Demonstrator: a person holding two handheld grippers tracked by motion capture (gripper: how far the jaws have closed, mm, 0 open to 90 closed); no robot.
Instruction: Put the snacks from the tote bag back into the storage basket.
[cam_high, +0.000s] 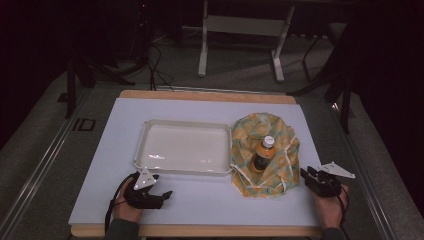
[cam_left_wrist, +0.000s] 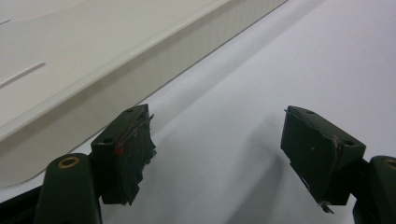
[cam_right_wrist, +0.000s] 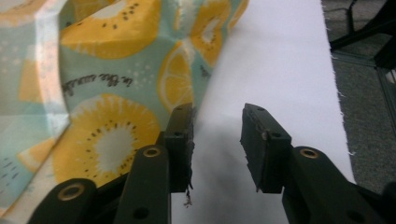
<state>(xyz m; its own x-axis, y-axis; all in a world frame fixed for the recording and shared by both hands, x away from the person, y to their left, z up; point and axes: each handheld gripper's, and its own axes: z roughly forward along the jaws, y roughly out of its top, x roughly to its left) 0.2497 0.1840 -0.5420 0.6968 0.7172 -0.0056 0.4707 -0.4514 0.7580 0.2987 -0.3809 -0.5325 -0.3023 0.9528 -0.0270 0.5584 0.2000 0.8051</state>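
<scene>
Two grippers sat low on the white sheet (cam_high: 200, 200) covering the table, one at each near corner. Left gripper (cam_high: 165, 194) lay on the sheet just in front of the white tray (cam_high: 145, 131), near its near-left corner, held by the person's left hand (cam_high: 125, 207); jaws pointed toward the right. In the left gripper view its jaws stood wide apart with nothing between them, only bare sheet (cam_left_wrist: 243, 116), and the tray's near wall (cam_left_wrist: 154, 70) ran diagonally just beside the left jaw. Left gripper (cam_left_wrist: 217, 140) held nothing.

Right gripper (cam_high: 306, 174) rested at the sheet's near-right part, held by the right hand (cam_high: 331, 207), tips aimed at the right edge of the fruit-print cloth (cam_high: 285, 135). In the right gripper view its jaws were partly apart, a moderate gap, nothing clamped; right gripper (cam_right_wrist: 217, 123) had its left jaw just at the cloth (cam_right_wrist: 102, 93) edge, contact could not be told. Cloth pattern: yellow citrus and kiwi slices on pale green.

Cloth was spread and rumpled right of the tray, touching or just beside the tray's right wall. Bottle (cam_high: 262, 154) lay on the cloth's middle, white cap pointing away from the person, dark contents, orange label. Tray was empty-looking, glossy, centred left on the sheet. Wooden table edge (cam_high: 200, 231) showed along the near side.
</scene>
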